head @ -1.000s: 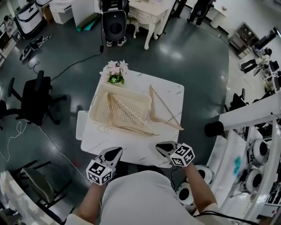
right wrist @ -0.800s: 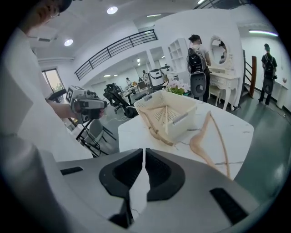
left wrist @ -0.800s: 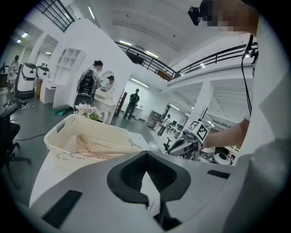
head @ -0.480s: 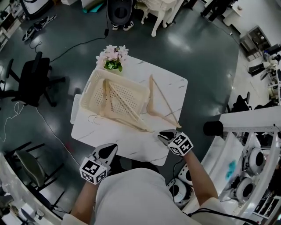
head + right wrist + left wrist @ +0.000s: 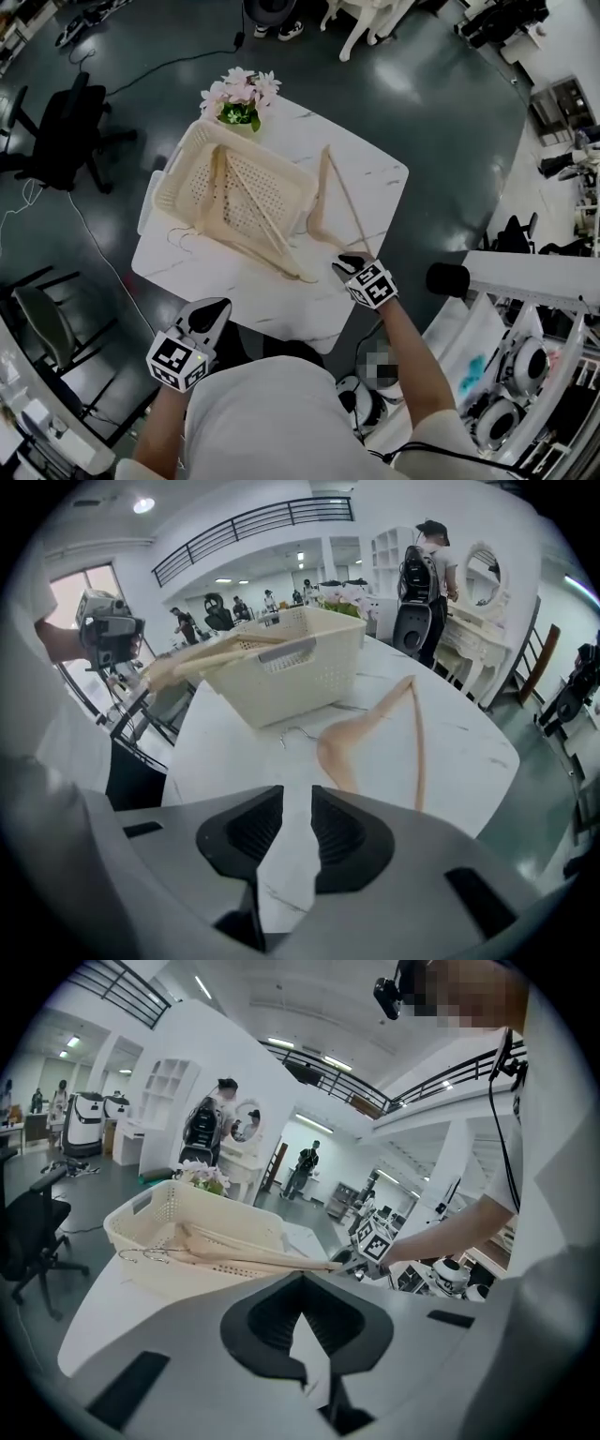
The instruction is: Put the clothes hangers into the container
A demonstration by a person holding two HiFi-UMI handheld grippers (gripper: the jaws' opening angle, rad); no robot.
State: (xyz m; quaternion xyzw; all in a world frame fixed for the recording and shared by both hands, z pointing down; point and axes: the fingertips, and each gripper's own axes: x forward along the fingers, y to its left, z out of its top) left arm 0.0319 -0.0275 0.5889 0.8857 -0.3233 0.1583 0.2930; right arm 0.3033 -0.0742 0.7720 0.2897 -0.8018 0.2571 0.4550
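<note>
Our right gripper [image 5: 345, 266] has just been opening. Its jaws are spread with nothing between them, at the near end of a hanger [image 5: 370, 726] lying on the table [image 5: 272, 305] just beside the basket [image 5: 300, 682]. Other hangers [image 5: 253, 202] rest in the basket. Our left gripper [image 5: 214, 310] is pressed together and empty.

A white marble-patterned table [image 5: 375, 183] is seen in the middle of the head view. A pot of pink flowers [image 5: 239, 94] is set on its corner at eleven o'clock. On the dark glossy floor [image 5: 441, 141], a black office chair [image 5: 61, 131] is placed at ten o'clock of the table, and a grey chair [image 5: 42, 323] at eight o'clock. In the right gripper view, a person with a backpack [image 5: 422, 574] is seen at one o'clock, just beside an oval mirror [image 5: 483, 574].
</note>
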